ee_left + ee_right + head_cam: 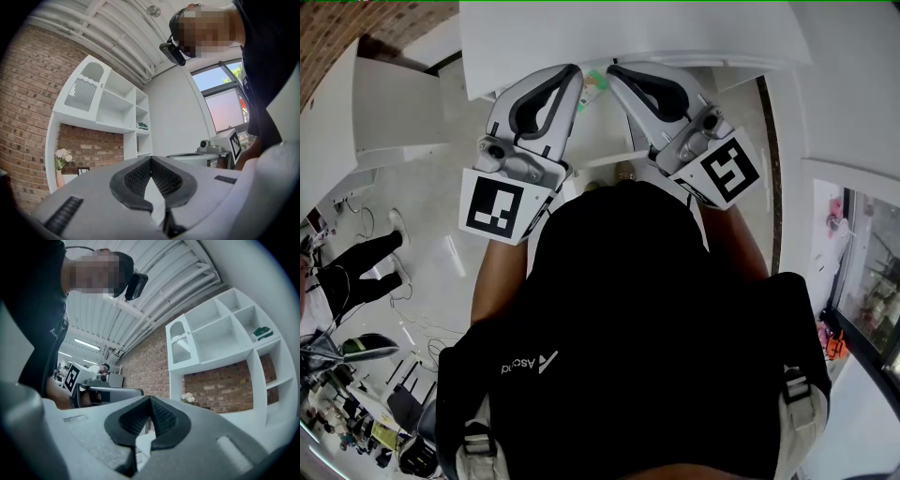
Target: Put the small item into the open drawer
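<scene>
In the head view both grippers are held close to the person's chest, tips pointing at a white tabletop (628, 37). My left gripper (574, 79) is shut with nothing in it, and its view shows the black pads (136, 178) meeting at the tip. My right gripper (615, 73) is shut and empty too, its pads (161, 420) pressed together. A small green and white item (595, 84) shows in the gap between the two gripper tips, touching neither. No open drawer can be made out in any view.
A white shelf unit (117, 105) stands against a brick wall, with a dark green object (261, 332) in one compartment and a vase of flowers (61, 161) below. Another person's legs (356, 267) stand at the left. Cables and clutter (356, 412) lie at the lower left.
</scene>
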Available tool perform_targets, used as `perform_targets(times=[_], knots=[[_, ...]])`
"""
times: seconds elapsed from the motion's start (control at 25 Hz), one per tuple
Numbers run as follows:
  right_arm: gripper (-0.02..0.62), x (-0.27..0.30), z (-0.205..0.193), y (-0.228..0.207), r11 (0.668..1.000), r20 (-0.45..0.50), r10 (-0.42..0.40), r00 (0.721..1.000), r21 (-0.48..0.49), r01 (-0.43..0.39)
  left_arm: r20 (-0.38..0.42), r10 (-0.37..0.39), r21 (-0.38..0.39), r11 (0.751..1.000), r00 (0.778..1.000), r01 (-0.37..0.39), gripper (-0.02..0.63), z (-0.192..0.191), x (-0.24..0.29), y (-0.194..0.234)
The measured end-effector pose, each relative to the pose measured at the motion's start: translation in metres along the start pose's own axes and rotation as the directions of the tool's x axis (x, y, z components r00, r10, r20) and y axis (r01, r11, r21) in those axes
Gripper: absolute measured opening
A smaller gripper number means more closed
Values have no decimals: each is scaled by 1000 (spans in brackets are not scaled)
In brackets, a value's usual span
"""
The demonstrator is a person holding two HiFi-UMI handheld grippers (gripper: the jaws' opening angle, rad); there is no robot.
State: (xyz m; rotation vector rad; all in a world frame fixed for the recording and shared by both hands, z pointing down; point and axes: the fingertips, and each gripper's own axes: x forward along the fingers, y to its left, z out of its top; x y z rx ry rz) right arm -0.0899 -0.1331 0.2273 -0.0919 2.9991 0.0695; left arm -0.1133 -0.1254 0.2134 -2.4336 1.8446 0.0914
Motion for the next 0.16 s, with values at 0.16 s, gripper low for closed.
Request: perform_targets(times=[0.16], knots=[[-2, -2, 4, 2, 1000, 17, 1, 1000, -18, 0, 0, -3, 1, 1000, 1000, 3, -1, 3, -2, -3]])
